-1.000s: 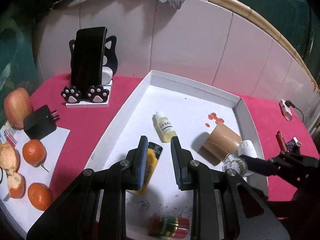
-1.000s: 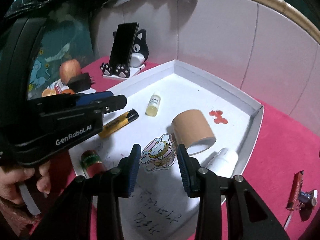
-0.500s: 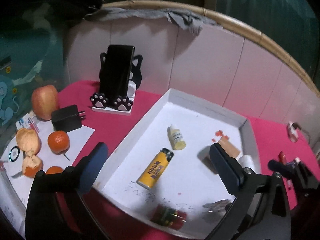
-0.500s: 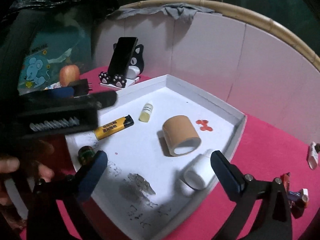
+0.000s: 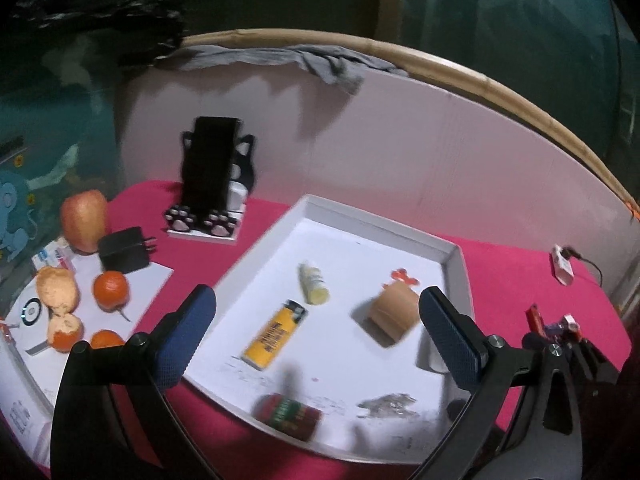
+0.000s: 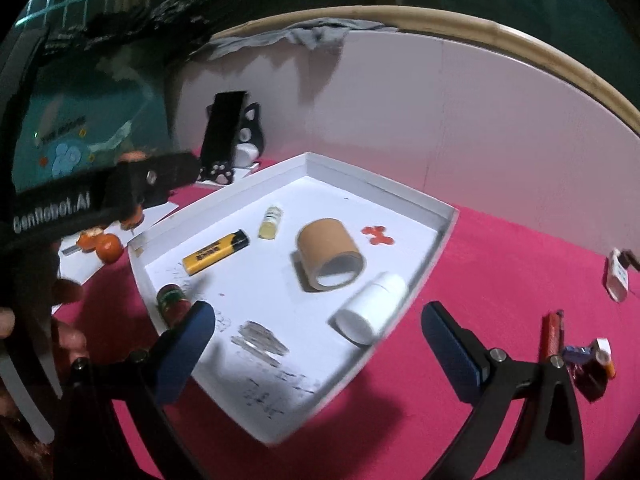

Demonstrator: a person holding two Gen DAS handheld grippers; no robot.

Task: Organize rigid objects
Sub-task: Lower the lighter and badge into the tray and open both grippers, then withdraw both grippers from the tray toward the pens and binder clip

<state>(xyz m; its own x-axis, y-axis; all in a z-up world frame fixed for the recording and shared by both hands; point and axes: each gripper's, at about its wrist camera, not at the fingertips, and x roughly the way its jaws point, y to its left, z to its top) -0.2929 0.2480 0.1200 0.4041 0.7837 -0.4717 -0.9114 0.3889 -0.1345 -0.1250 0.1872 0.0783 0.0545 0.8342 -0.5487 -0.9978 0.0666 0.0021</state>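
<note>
A magenta cloth (image 6: 500, 264) covers the table, backed by a curved white panel (image 6: 460, 120) with a bamboo rim and a grey rag (image 5: 320, 60) draped over its top edge. On the cloth lies a shallow white tray (image 6: 436, 236), the landmark for everything else.

Inside the tray, a brown tape roll (image 6: 330, 254) lies on its side near the middle, with a white cylindrical bottle (image 6: 372, 308) on its side just beside it, against the tray's right wall. A small red flat piece (image 6: 376, 235) lies toward the far right corner. A small yellow dropper bottle (image 6: 271, 222) and a yellow lighter (image 6: 216, 251) lie left of the tape roll, apart from each other. A red-and-green can (image 6: 172, 304) rests at the tray's near left edge, and a clear, glinting flat item (image 6: 262, 338), too blurred to identify, sits on the near floor among handwritten marks.

Left of the tray stand a phone in a black cat-shaped holder (image 5: 212, 184), an apple (image 5: 84, 220), a black charger (image 5: 124, 250) and tangerines (image 5: 111, 290) on white paper. Right of the tray are a small white adapter (image 6: 618, 276) and red gadgets (image 6: 552, 330).

The left gripper (image 5: 316, 332) hovers over the tray's near side, jaws spread wide, holding nothing. The right gripper (image 6: 316, 340) hovers over the tray's near right corner, likewise spread wide and empty.
</note>
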